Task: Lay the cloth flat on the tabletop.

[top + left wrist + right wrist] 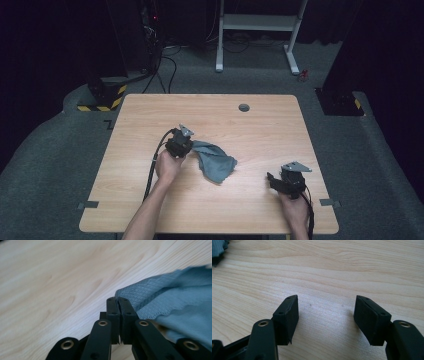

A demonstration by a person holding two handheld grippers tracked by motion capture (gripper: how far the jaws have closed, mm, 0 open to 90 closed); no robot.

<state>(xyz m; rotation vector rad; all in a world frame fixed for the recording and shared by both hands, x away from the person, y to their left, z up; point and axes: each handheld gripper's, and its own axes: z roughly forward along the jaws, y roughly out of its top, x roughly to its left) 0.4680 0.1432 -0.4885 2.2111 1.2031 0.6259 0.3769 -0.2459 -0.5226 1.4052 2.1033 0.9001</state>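
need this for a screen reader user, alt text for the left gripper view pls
The left gripper, its two black jaws closed, pinches the corner of a grey-blue cloth. The cloth trails off to the right over a light wooden table.

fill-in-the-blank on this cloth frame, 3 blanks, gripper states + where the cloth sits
The left gripper is shut on a corner of the ____ cloth.
The right gripper rests with its jaws ____, nothing between them.
The cloth lies on the wooden ____, partly lifted at the left gripper.

Missing words: grey; open; table
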